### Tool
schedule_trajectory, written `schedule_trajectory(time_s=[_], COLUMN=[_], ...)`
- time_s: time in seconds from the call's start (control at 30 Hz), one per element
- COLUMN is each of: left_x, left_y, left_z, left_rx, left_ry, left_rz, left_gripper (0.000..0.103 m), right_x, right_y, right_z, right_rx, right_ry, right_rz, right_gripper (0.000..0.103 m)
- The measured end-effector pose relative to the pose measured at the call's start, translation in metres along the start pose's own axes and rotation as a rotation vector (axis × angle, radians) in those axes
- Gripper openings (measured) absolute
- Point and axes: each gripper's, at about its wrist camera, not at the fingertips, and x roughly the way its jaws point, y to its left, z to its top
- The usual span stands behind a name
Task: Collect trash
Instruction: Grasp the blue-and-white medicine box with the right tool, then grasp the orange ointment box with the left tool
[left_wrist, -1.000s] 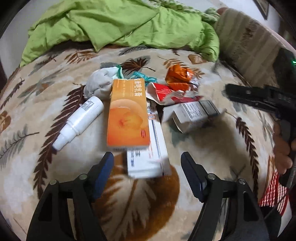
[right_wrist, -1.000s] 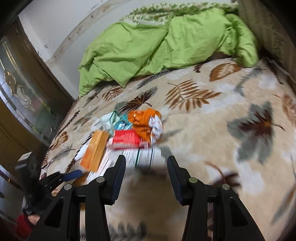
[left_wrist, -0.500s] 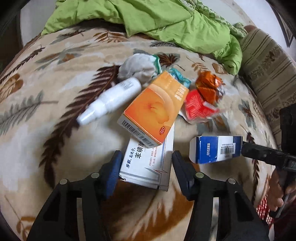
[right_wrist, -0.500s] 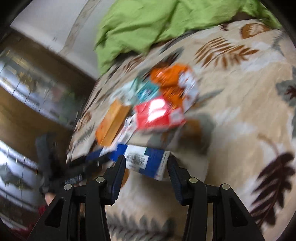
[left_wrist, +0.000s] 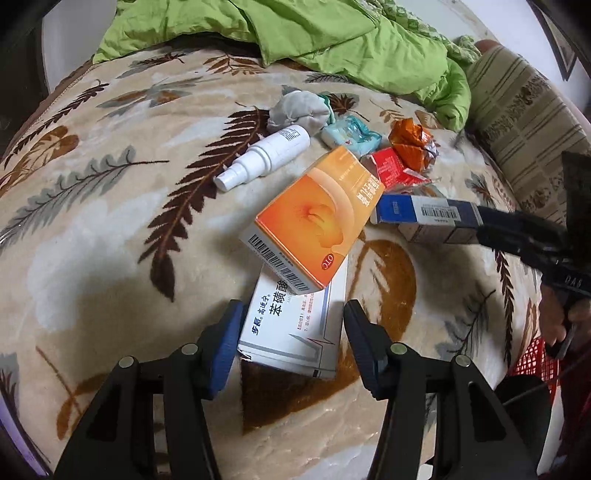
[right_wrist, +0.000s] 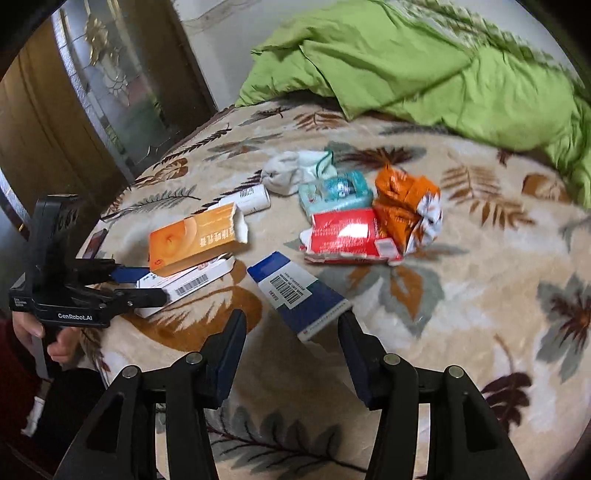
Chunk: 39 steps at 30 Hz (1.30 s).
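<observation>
My left gripper (left_wrist: 293, 343) is shut on the near end of a white medicine box (left_wrist: 295, 325) lying on the leaf-patterned blanket (left_wrist: 110, 229). An orange box (left_wrist: 314, 218) leans on that box's far end. My right gripper (right_wrist: 291, 332) has a blue-and-white box (right_wrist: 295, 291) lying slantwise between its jaws, which are opening. Its left finger stands clear of the box and its right finger is at the box's corner. Beyond lie a white spray bottle (left_wrist: 266, 157), a red packet (right_wrist: 343, 232), a crumpled orange wrapper (right_wrist: 406, 203), a teal tissue pack (right_wrist: 336, 192) and a grey cloth ball (left_wrist: 299, 110).
A green quilt (left_wrist: 295, 33) is heaped along the far side of the bed. A striped pillow (left_wrist: 528, 110) lies at the right. A red basket (left_wrist: 532, 362) shows below the bed edge. A wooden door with glass (right_wrist: 92, 92) stands beside the bed. A hand (right_wrist: 40, 336) holds the left gripper.
My left jaws have narrowed onto the white box. My right gripper has come in to the blue-and-white box, which now lies slantwise between the jaws with a gap on the left.
</observation>
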Motion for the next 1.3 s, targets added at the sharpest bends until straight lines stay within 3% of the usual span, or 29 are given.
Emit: schedule_trajectory(time_s=[0.3, 0.37, 0.5, 0.7, 0.73, 0.93, 1.0, 1.17, 1.3], left_x=[-0.018, -0.025, -0.031, -0.032, -0.033, -0.026, -0.012, 0.016, 0.01], left_y=[0.001, 0.004, 0.003, -0.004, -0.006, -0.015, -0.018, -0.03, -0.061], left_z=[-0.001, 0.002, 0.008, 0.017, 0.019, 0.05, 0.061, 0.068, 0.044], left_rx=[0.054, 0.045, 0.031, 0.02, 0.02, -0.017, -0.029, 0.0, 0.13], left_ry=[-0.037, -0.055, -0.085, -0.116, -0.123, -0.174, -0.148, -0.078, -0.031], left_rz=[0.023, 0.01, -0.01, -0.019, -0.023, -0.084, -0.109, -0.09, -0.135], left_gripper=[0.064, 0.064, 0.064, 0.065, 0.065, 0.068, 0.068, 0.068, 0.068], right_x=[-0.018, -0.018, 0.001, 0.047, 0.051, 0.035, 0.02, -0.018, -0.043], right_y=[0.005, 0.007, 0.011, 0.011, 0.01, 0.009, 0.003, -0.011, -0.01], right_z=[0.001, 0.004, 0.01, 0.012, 0.011, 0.0, -0.006, -0.024, -0.04], right_rx=[-0.069, -0.097, -0.151, -0.239, -0.224, -0.13, -0.04, 0.177, 0.27], right_ry=[-0.007, -0.005, 0.039, 0.13, 0.131, 0.095, 0.066, -0.019, -0.08], right_rz=[-0.031, -0.038, -0.028, -0.107, -0.1, -0.162, -0.163, -0.104, -0.081], right_gripper=[0.056, 0.06, 0.066, 0.065, 0.055, 0.04, 0.039, 0.039, 0.039])
